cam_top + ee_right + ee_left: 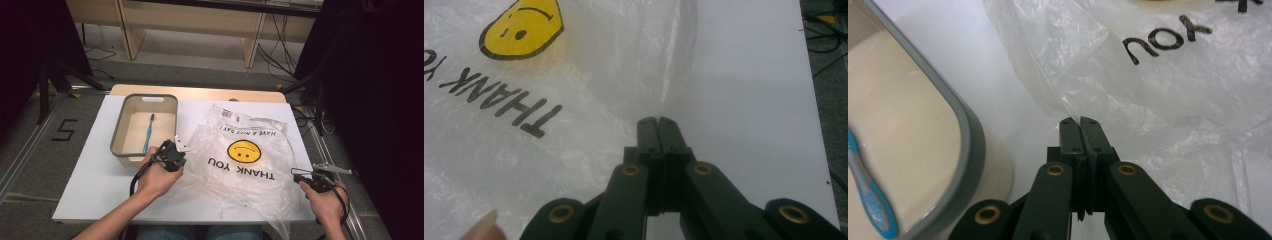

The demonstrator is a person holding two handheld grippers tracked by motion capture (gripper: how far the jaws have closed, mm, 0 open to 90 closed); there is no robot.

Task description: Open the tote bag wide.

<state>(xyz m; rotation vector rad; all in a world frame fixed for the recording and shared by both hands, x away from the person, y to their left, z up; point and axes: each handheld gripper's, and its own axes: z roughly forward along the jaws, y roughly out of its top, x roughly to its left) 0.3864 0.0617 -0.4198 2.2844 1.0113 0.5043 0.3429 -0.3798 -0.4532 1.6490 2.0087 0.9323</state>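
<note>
Nearest the person, the right gripper [657,121] and left gripper [1080,121] each pinch, jaws fully closed, an opposite edge of the clear crinkled plastic bag [245,155] on the white table [95,175]; beyond the left one, a grey-rimmed beige tub [118,127] holds a blue toothbrush [148,131].

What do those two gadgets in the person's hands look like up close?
Both are black. The left gripper and the right gripper each end in two slim flat jaws on hinged black links with brass-coloured pivot pins. A black cable trails from the left one, and the right has one too. A light grey plate sits on the right one. The forearms are bare, with no sleeves in view.
</note>
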